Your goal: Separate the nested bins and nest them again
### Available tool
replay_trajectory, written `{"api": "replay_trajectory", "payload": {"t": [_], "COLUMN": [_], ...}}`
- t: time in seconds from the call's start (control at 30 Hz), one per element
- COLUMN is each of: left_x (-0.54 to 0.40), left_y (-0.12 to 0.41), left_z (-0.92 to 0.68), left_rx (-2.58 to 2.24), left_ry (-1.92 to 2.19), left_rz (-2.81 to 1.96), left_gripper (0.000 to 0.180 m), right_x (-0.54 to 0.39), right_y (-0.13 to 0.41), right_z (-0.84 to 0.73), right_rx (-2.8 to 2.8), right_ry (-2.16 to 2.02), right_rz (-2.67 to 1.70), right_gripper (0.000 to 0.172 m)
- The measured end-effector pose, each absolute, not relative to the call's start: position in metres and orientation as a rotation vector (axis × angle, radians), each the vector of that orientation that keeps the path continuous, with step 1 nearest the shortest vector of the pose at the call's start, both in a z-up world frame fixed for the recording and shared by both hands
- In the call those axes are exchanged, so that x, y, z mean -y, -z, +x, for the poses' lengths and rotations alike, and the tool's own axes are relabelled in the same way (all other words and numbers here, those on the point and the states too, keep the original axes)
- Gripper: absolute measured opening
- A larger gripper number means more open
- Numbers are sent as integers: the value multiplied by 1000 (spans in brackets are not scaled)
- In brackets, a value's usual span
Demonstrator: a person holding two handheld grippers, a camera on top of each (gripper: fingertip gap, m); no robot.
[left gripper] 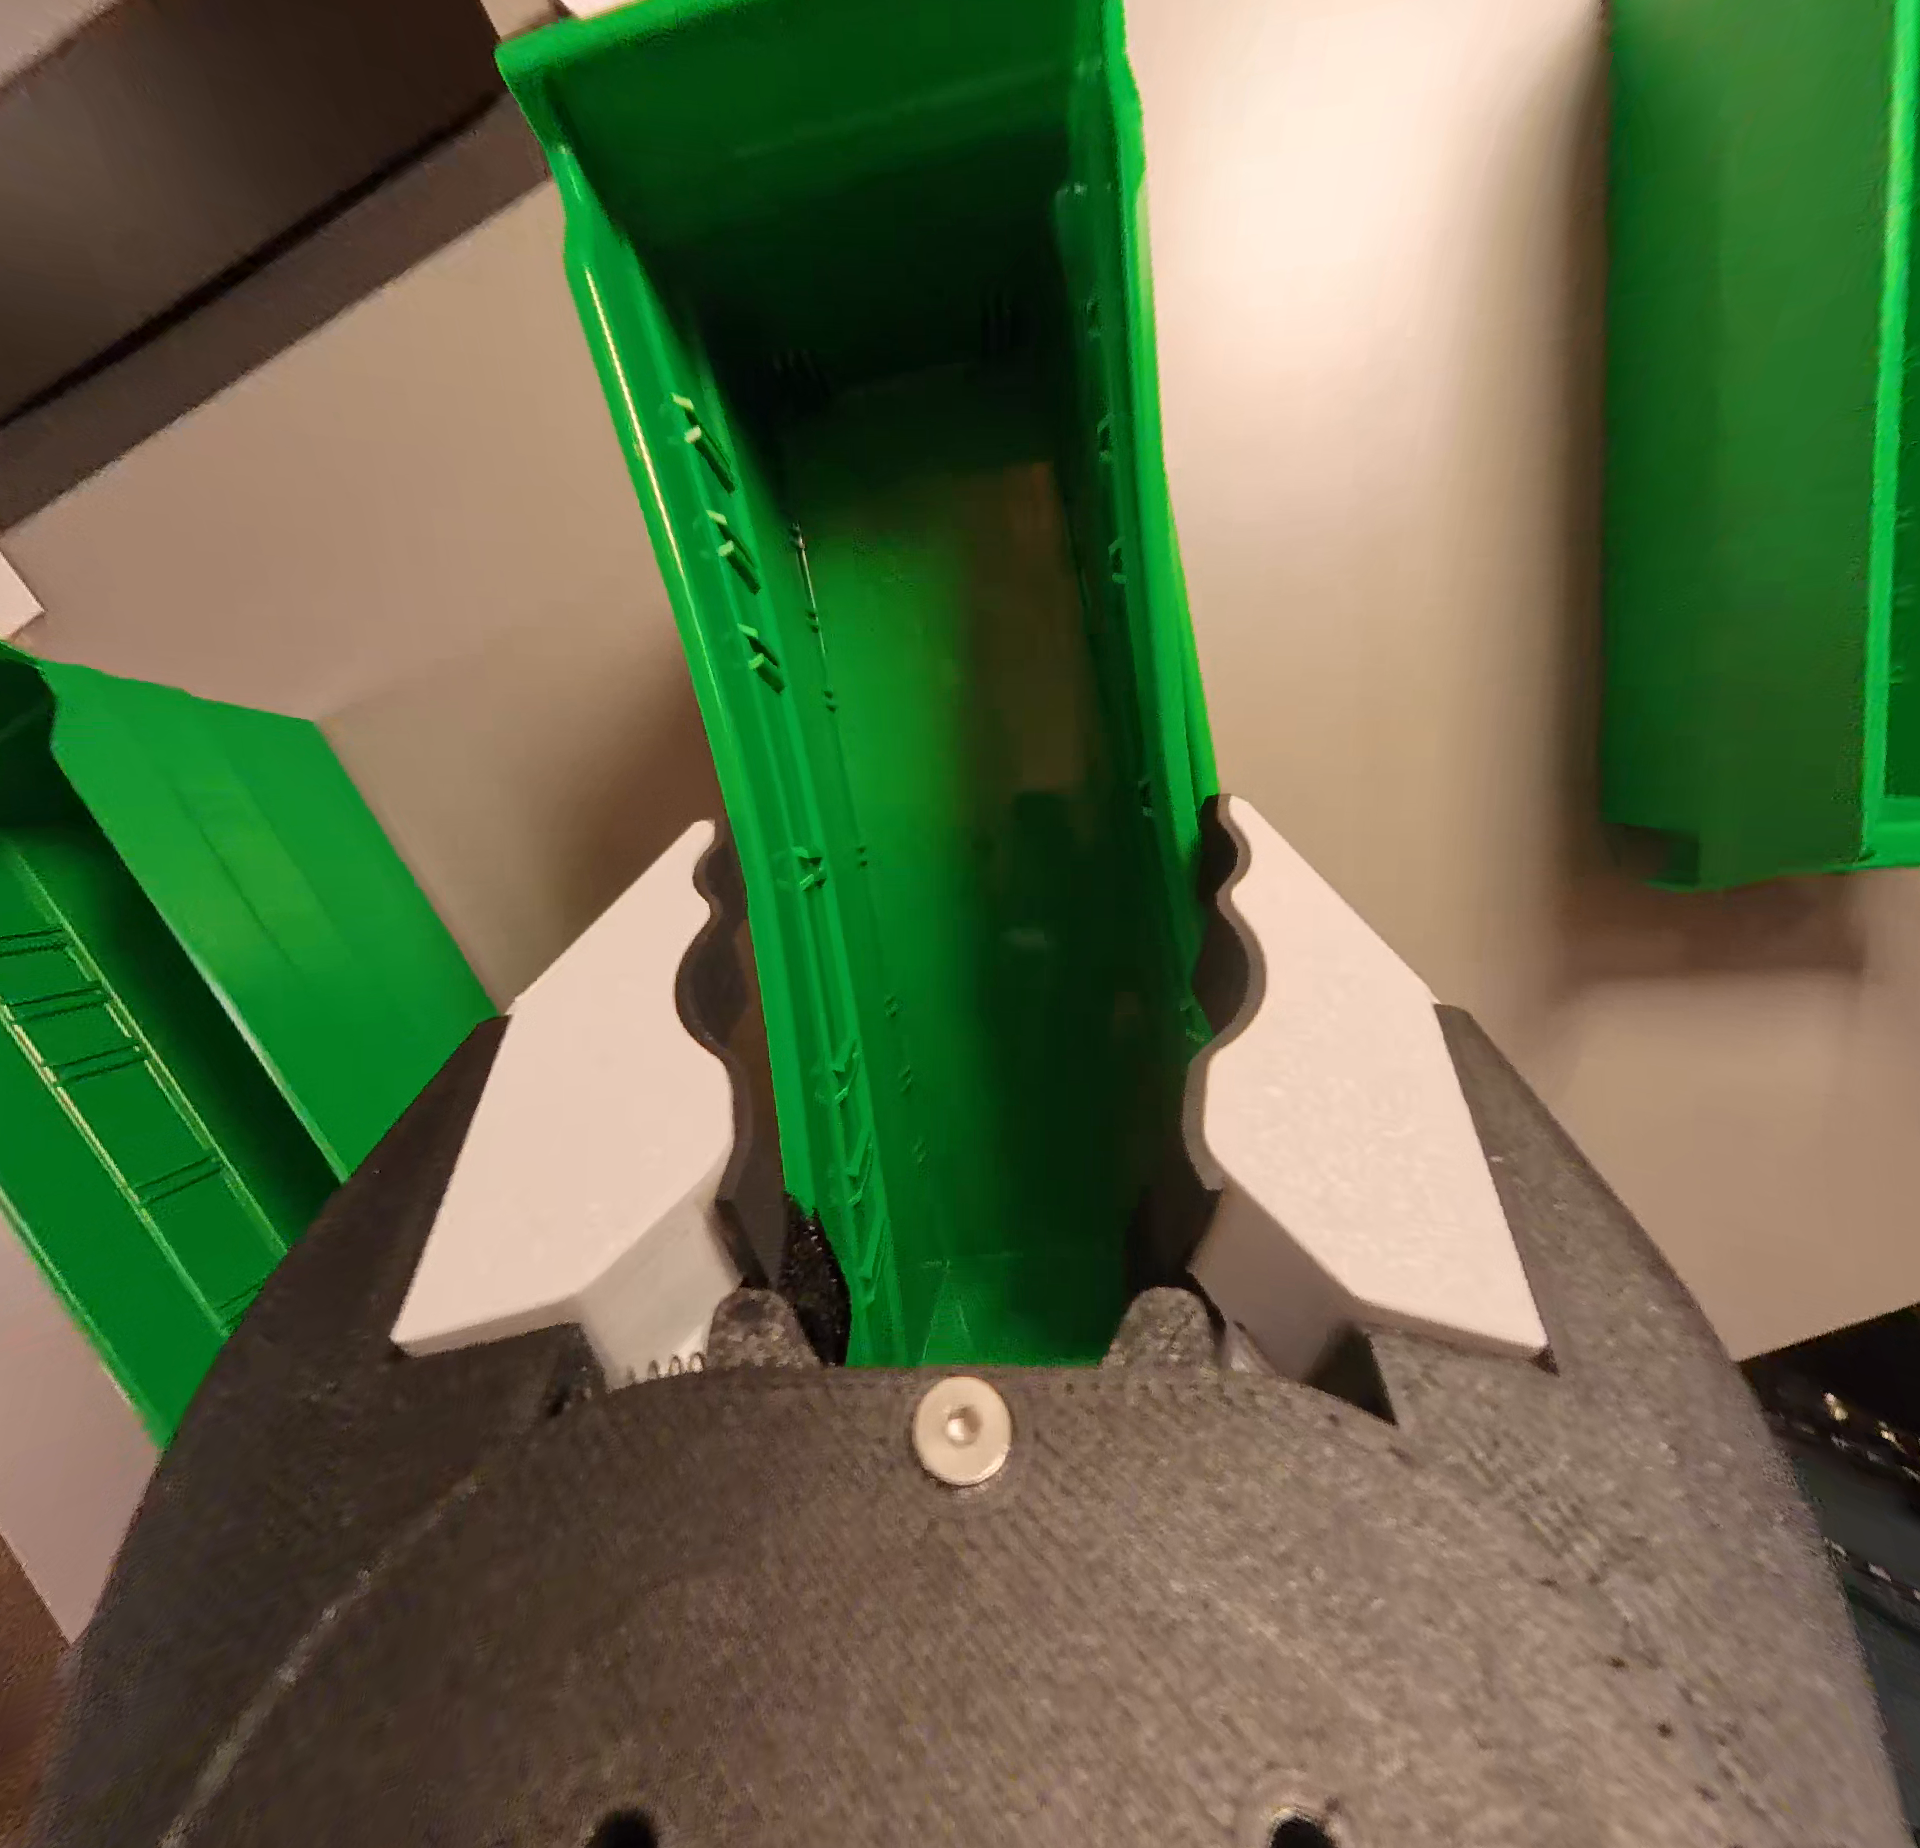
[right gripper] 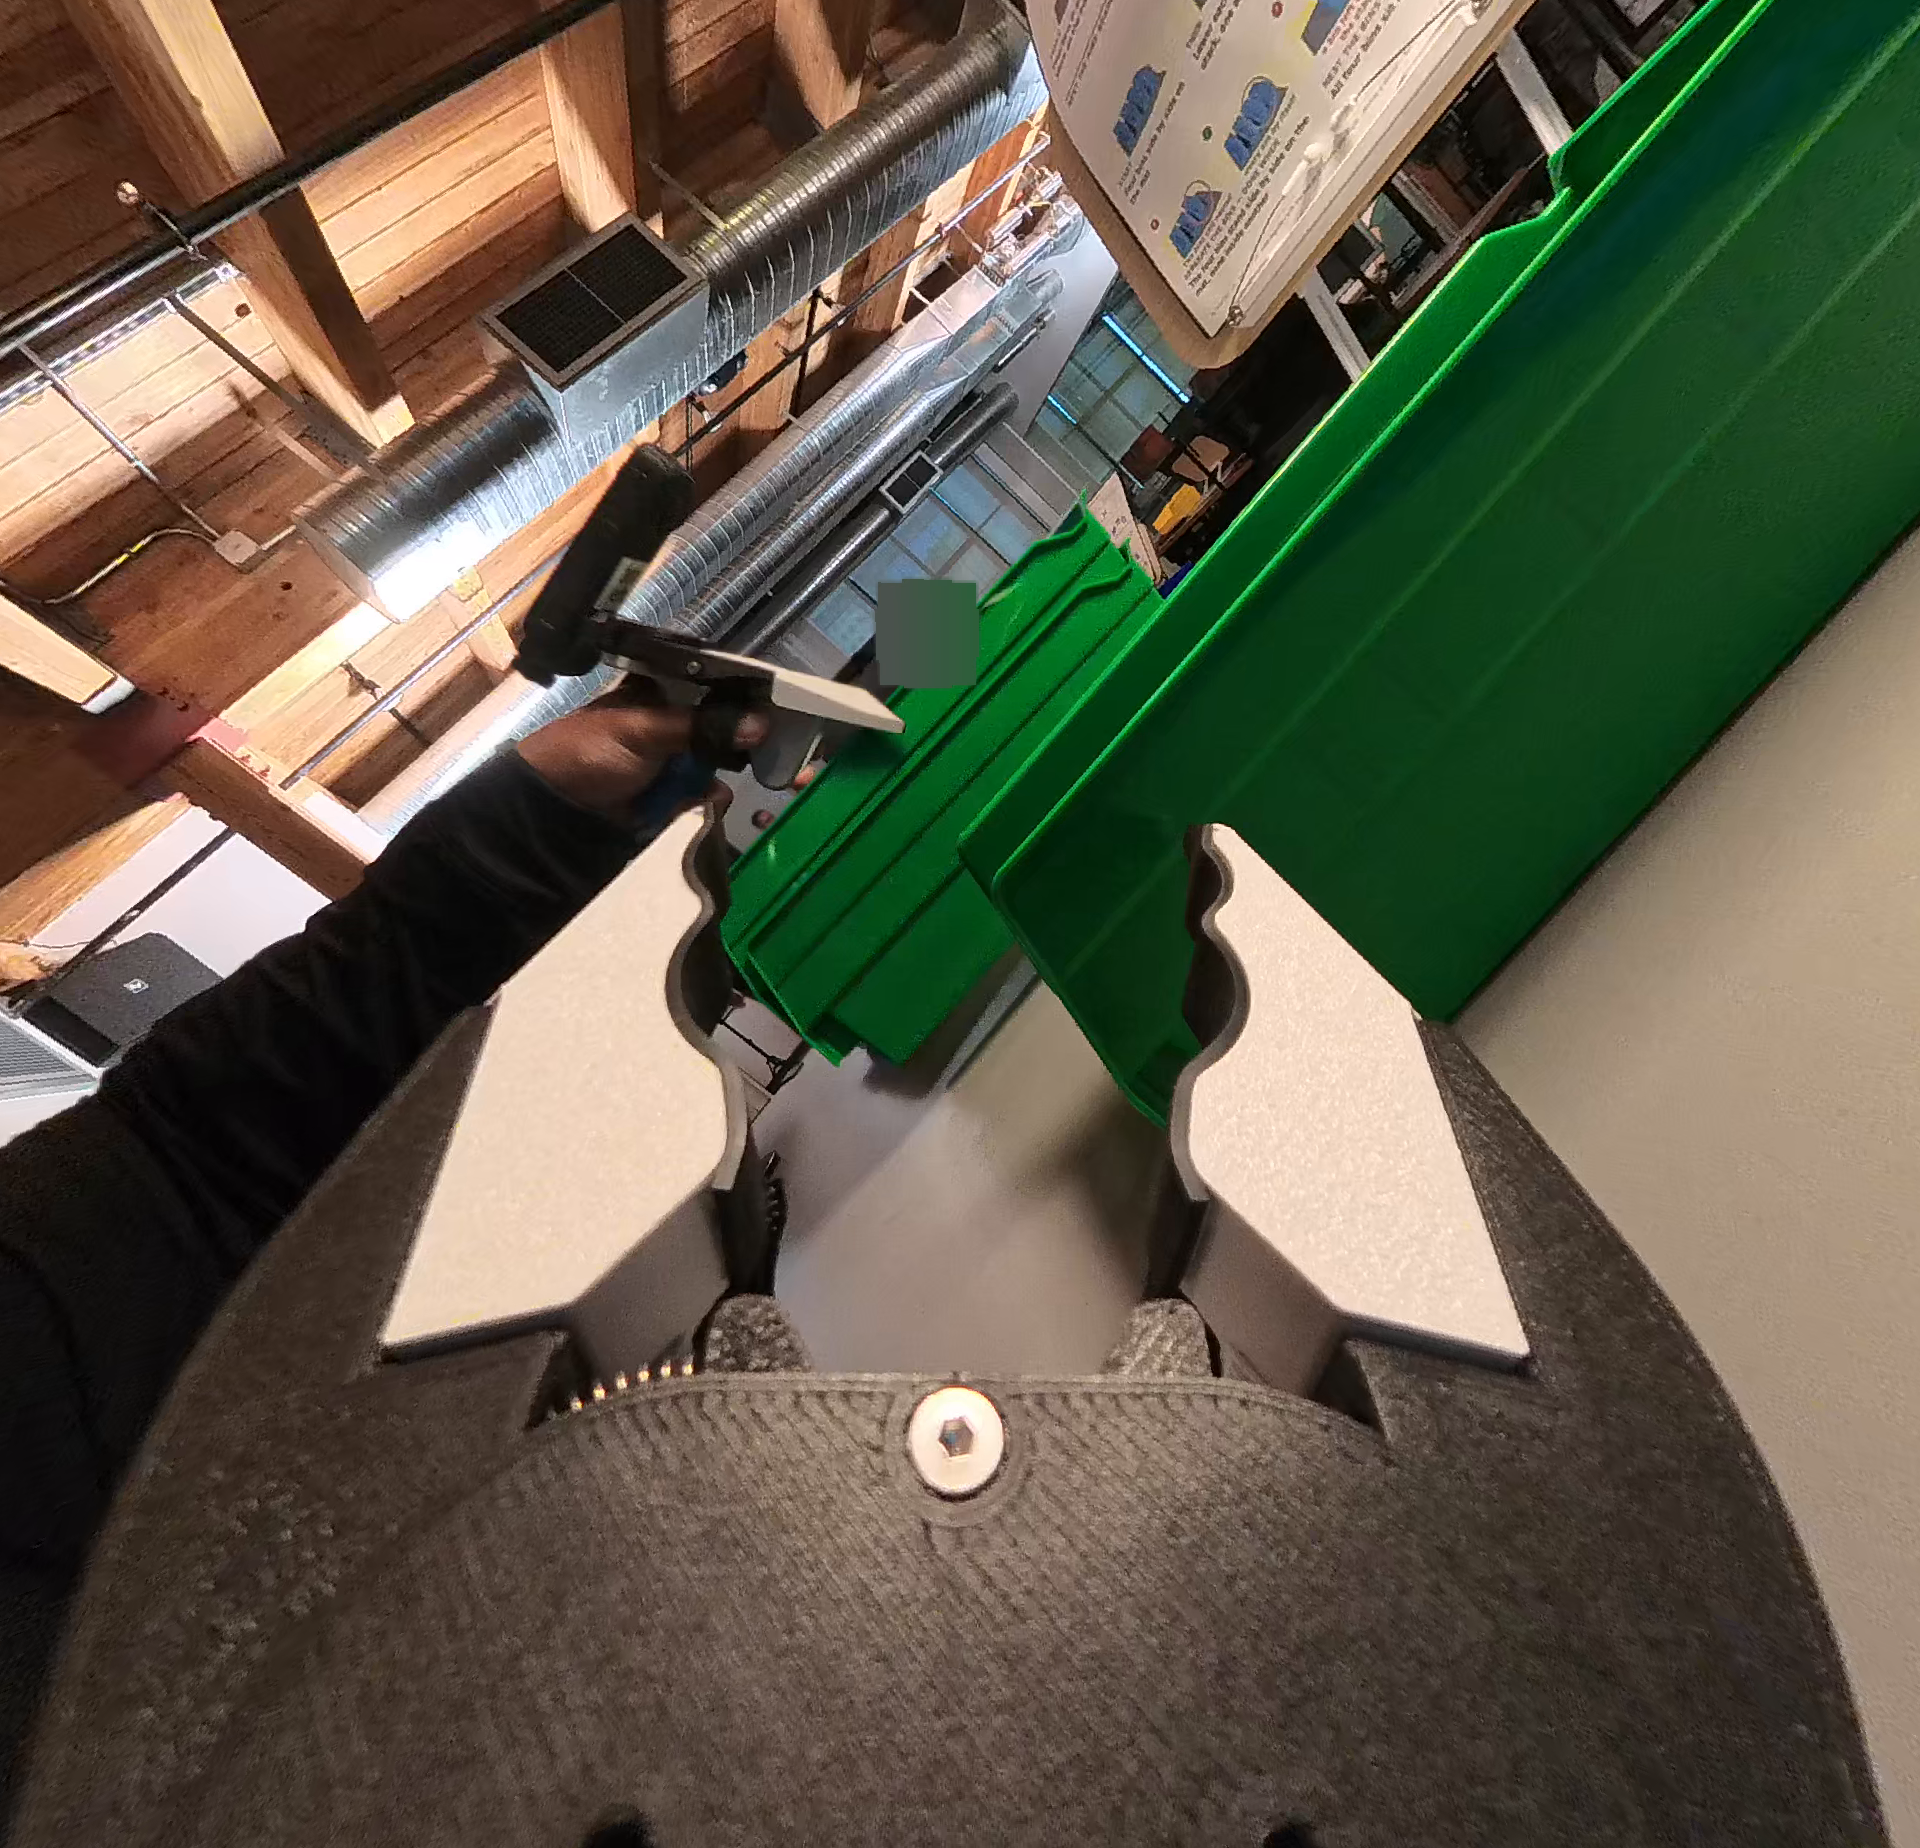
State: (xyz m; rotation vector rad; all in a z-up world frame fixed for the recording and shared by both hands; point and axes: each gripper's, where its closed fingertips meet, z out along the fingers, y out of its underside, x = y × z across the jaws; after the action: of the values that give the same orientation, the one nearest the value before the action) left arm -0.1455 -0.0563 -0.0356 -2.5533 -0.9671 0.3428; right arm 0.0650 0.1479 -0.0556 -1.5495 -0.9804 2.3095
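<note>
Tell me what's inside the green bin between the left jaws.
The green bin looks empty: bare floor and ribbed side walls show. Its near end is hidden behind the left gripper body.

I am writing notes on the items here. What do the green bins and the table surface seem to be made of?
The green bin between the left tongs looks like moulded plastic: uniform colour, glossy reflections, thin walls with moulded ribs and tabs. The table seems a smooth matte beige laminate or painted board; its flat, even, grainless surface suggests this, but the core cannot be told.
</note>
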Motion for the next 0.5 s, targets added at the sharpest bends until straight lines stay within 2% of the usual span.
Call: {"api": "replay_trajectory", "payload": {"t": [0.5], "left_x": [55], "left_y": [11], "left_z": [-154], "left_rx": [968], "left_ry": [-383], "left_rz": [-2486], "left_gripper": [89], "right_x": [-146], "right_y": [56], "right_z": [64], "right_rx": [985], "right_ry": [-2314], "right_rz": [-1550], "right_gripper": [89]}}
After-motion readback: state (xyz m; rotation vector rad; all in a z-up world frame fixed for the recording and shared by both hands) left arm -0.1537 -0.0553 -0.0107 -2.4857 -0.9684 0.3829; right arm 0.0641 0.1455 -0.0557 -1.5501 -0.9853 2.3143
